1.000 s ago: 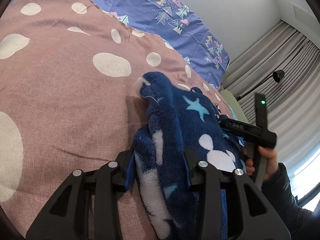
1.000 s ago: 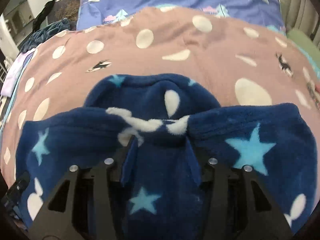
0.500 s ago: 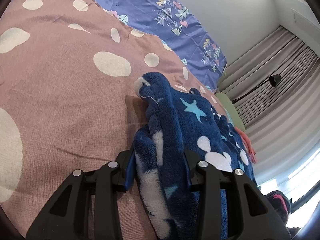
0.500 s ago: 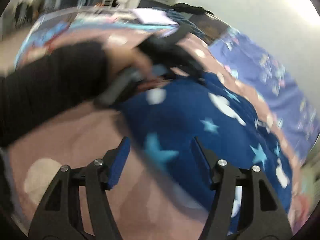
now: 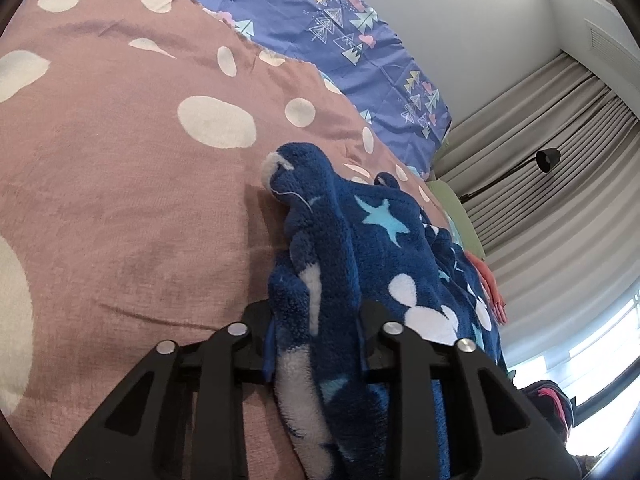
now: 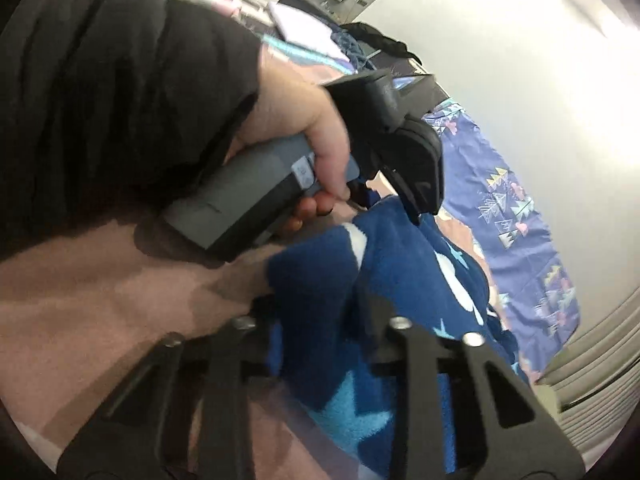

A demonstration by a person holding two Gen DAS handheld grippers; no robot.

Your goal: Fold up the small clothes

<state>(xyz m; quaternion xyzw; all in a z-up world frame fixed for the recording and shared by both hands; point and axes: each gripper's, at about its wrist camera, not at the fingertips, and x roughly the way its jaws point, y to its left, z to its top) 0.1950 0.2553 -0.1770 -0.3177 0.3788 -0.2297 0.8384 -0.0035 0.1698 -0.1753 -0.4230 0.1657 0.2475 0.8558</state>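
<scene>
Bunched navy star-print fleece garment [image 5: 384, 264]

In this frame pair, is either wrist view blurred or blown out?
Left wrist view: sharp on the blue fleece garment and spotted bedspread, fisheye bending at the edges, window overexposed. Right wrist view: soft with motion blur, worst on the right gripper and fleece; wall washed out by glare; dark sleeve fills the upper left.

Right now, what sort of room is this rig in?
Most likely a bedroom. The blue starry fleece garment lies on a bed with a pink spotted cover and a purple patterned pillow. Pleated curtains and a black lamp stand beside it.
</scene>
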